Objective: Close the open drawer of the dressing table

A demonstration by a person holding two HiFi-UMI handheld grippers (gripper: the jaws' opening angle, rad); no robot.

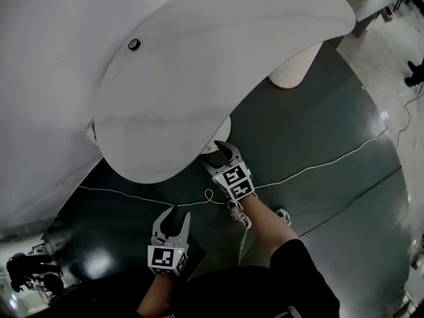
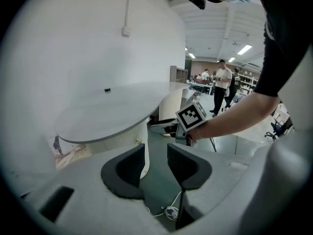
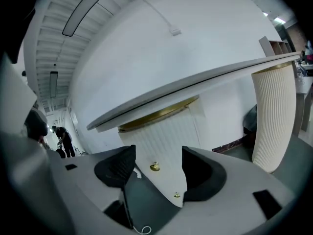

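The left tool (image 1: 173, 216) hangs low over the dark green floor (image 1: 318, 131), well short of the white surface (image 1: 218, 52). In the left gripper view its jaws stand apart with nothing between them, only floor and a loop of white cable (image 1: 331, 161) below. Ahead of it sits the rounded surface, a small dark fitting (image 1: 134, 44) near its back edge.

Under the front rim of the surface is the drawer (image 3: 164, 136), a white ribbed front with a gold band above it and two brass knobs (image 3: 154, 167). From the head view a pale corner of it (image 1: 222, 130) seems to stick out a little past the rim, though the overhang hides most of it.

The right tool (image 1: 225, 150) is just in front of that corner, pointing at it. In the right gripper view its jaws are spread wide and grip nothing; the ribbed front and upper knob show in the gap between them, apart from the pads.

Further right, a ribbed white leg (image 3: 274, 116) carries the far end of the surface.
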